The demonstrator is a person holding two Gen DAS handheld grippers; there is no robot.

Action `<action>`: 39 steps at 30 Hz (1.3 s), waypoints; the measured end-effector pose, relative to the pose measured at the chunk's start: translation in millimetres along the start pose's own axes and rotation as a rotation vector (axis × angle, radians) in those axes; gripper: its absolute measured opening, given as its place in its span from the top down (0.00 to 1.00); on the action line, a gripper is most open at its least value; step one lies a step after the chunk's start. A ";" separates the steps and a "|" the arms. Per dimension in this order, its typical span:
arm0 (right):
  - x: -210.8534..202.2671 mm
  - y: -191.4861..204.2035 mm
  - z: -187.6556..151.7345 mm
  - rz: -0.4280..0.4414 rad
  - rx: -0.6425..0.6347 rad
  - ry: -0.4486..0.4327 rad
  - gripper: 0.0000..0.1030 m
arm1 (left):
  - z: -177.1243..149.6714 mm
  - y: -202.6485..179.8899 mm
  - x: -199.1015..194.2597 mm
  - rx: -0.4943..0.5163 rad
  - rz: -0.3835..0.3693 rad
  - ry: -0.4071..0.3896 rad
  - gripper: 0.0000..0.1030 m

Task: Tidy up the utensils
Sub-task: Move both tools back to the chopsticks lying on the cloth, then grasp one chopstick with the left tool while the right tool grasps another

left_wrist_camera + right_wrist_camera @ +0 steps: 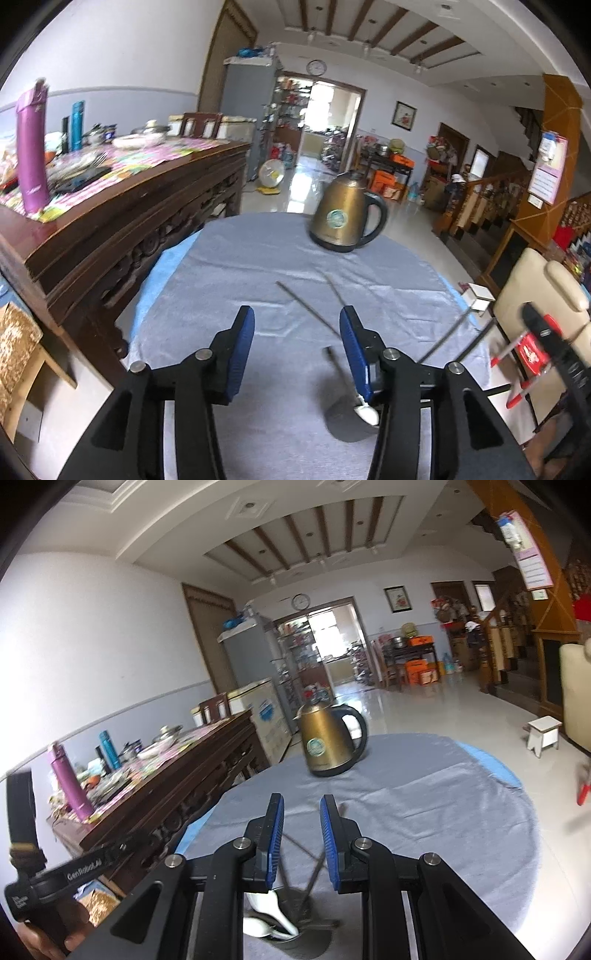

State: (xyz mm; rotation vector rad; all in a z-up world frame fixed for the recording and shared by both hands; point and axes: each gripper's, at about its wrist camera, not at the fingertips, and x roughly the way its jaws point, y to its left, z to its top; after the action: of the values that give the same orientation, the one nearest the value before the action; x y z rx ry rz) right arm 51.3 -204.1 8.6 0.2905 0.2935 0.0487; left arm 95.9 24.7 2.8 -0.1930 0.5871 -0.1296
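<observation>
A dark utensil cup (295, 939) stands on the grey tablecloth (424, 805), close under my right gripper (302, 799). It holds white spoons (273, 912) and thin metal chopsticks (314, 871) that lean up out of it. The right gripper's blue pads stand a little apart; the chopsticks pass below the gap, untouched. In the left wrist view the same cup (343, 421) and a white spoon (365, 413) sit beside the right finger. A chopstick (306, 306) slants across the cloth ahead. My left gripper (296, 314) is open wide and holds nothing.
A bronze electric kettle (343, 218) stands at the far side of the round table. A carved wooden sideboard (129, 206) crowded with bottles and dishes runs along the left. A cream chair (535, 295) is at the right. A hand (40, 938) grips the left gripper's handle.
</observation>
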 end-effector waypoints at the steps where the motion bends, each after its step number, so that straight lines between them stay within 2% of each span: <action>1: -1.0 -4.4 2.6 -0.009 0.009 -0.005 0.78 | -1.1 4.7 2.8 -0.006 0.009 0.010 0.51; 7: -5.2 -38.6 12.0 -0.075 0.065 -0.018 0.78 | -9.8 31.0 24.0 -0.036 0.063 0.074 0.48; 11: 2.0 -72.1 15.2 -0.113 0.117 0.012 0.75 | -16.9 50.1 51.9 -0.058 0.080 0.147 0.48; 15: 24.0 -113.3 13.7 -0.131 0.213 0.085 0.62 | -22.7 66.8 83.4 -0.073 0.109 0.225 0.48; 19: 50.8 -149.3 -4.5 -0.122 0.325 0.167 0.62 | -31.3 73.3 109.5 -0.070 0.140 0.287 0.48; 22: 80.2 -162.7 -21.9 -0.113 0.352 0.260 0.62 | -35.8 72.8 130.2 -0.054 0.151 0.334 0.48; 26: 134.4 -172.1 -41.8 -0.093 0.314 0.402 0.62 | -33.9 69.2 162.8 -0.032 0.131 0.403 0.48; 30: 195.2 -172.2 -53.2 -0.081 0.223 0.532 0.62 | -16.8 58.1 202.4 -0.017 0.097 0.453 0.48; 35: 259.7 -151.6 -51.1 -0.027 0.121 0.628 0.62 | 10.0 41.5 256.0 -0.044 0.054 0.497 0.48; 39: 315.3 -126.5 -39.9 0.039 0.041 0.690 0.62 | 28.2 30.3 292.5 -0.073 0.068 0.494 0.47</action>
State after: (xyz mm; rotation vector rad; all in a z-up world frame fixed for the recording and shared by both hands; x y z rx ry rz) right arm 341.8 -286.1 -152.2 0.3139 0.9749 0.1829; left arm 355.1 6.7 -137.8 -0.2123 1.0908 -0.0895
